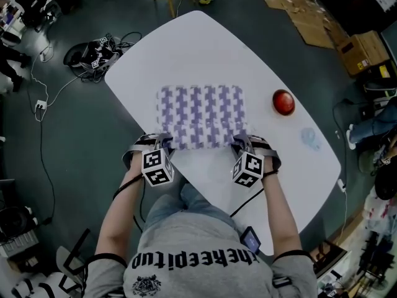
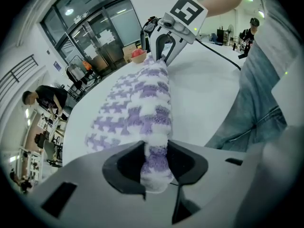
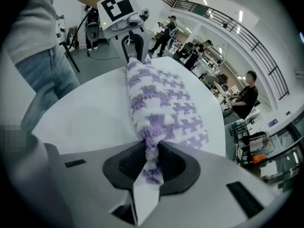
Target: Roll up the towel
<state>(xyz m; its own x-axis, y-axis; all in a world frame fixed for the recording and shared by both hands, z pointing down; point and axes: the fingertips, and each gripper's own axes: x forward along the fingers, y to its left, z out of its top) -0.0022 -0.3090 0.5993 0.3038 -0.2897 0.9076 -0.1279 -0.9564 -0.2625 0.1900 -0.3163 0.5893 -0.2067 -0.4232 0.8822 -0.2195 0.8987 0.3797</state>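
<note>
Dark lettering across grey shirt, letters unclear; no other readable text.

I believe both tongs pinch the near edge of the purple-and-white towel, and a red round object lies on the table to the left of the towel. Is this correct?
Not quite. The red round object lies to the right of the towel, not the left; the head view shows it. The left tongs and right tongs do pinch its near edge.

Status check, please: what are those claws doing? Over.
Left claw, right claw: both shut on towel, near corners. Towel mostly flat on table. Red round object aside, clear.
</note>
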